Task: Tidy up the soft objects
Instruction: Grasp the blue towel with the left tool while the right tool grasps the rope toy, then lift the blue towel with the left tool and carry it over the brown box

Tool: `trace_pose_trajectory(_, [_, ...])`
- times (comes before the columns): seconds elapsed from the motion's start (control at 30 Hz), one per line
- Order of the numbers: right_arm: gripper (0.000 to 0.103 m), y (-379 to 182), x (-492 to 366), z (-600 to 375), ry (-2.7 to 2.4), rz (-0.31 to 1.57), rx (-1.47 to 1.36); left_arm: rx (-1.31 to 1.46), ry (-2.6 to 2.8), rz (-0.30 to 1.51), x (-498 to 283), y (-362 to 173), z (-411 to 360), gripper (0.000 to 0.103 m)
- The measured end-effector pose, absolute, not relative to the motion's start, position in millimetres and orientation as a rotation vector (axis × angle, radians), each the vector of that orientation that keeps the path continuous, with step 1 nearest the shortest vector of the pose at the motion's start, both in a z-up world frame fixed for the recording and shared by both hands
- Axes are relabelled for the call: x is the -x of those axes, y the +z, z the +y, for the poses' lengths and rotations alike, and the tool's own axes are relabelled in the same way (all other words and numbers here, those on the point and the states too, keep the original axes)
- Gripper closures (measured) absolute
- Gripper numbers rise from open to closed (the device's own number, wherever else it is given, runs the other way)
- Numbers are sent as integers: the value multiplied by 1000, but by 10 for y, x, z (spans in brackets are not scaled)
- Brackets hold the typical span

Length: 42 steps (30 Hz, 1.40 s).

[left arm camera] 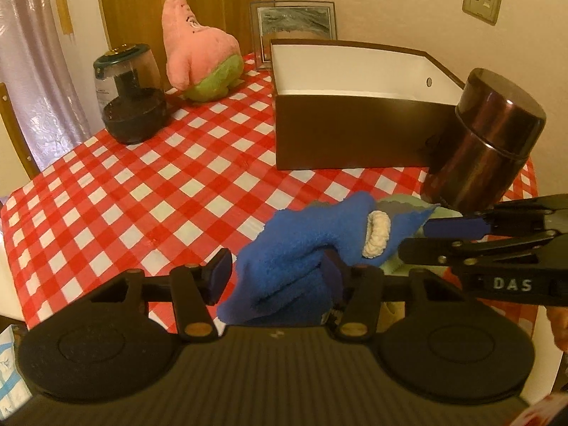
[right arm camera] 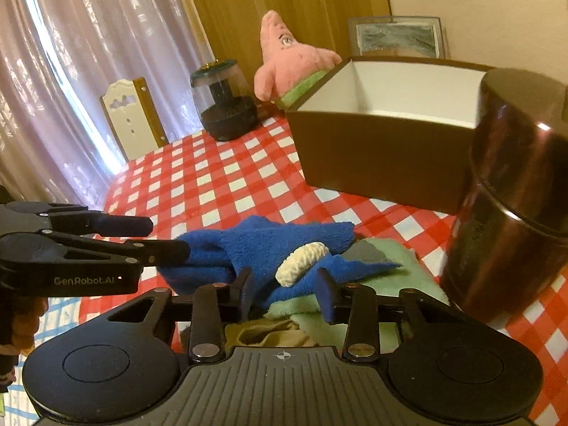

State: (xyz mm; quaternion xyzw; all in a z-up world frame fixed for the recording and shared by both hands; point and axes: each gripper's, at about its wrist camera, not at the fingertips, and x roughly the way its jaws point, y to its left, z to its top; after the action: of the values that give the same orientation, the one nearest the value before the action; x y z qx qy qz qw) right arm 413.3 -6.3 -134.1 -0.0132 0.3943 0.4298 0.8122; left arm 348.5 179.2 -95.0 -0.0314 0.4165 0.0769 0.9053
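1. A table in a red-and-white checked cloth (left arm camera: 142, 184) fills both views; a broad stretch of it lies bare between the near edge and the things at the back.
2. A brown open box (left arm camera: 348, 135) with white inner walls stands right of middle, empty in the part that shows.
3. A pink plush star (left arm camera: 198, 53) sits at the far edge, just beside a clear-domed dark jar (left arm camera: 129, 96).
4. A dark metal canister (left arm camera: 486, 142) stands close against the box's near right corner, crowding the right side.
5. The blue fleece toy (left arm camera: 301, 255), with a cream ribbed ring on it, lies near the front edge on a pale green cloth (right arm camera: 397, 266).
6. The left gripper (left arm camera: 277, 277) is about half open, one end of the fleece between its fingers; whether both pads press I cannot tell.
7. The right gripper (right arm camera: 284, 291) is narrower, straddling the toy's other end without clearly pinching it.
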Motion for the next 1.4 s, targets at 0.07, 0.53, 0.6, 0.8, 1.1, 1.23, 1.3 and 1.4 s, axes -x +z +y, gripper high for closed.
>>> trace_pose_trajectory(0.07, [67,-1383,-4166,-20,915,853,18,63,153,865,-3531,-997,1796,50])
trace_pose_trajectory(0.53, [75,-1724,-4411,202,817,946,-64,41,98,920,-3774,-1363,1814,55])
trace_pose_trajectory(0.6, [83,-1753,-4406,238,810,942,-53,38,91,920,-3776,-1395,1816,55])
trace_pose_trajectory(0.8, [91,-1656,-4273,185,801,888,-40,18,72,894,-3748,-1384,1810,84])
trace_pose_trajectory(1.1, [92,-1394,-3933,-241,750,830,-92,58,48,818,-3547,-1220,1882,97])
trace_pose_trajectory(1.23, [92,-1308,-3834,-353,732,827,-90,94,32,797,-3442,-1099,1868,97])
trace_pose_trajectory(1.3, [92,-1273,-3783,-419,722,827,-93,107,25,782,-3401,-1020,1835,97])
trace_pose_trajectory(1.4, [92,-1217,-3698,-535,715,815,-98,122,17,759,-3367,-908,1780,97])
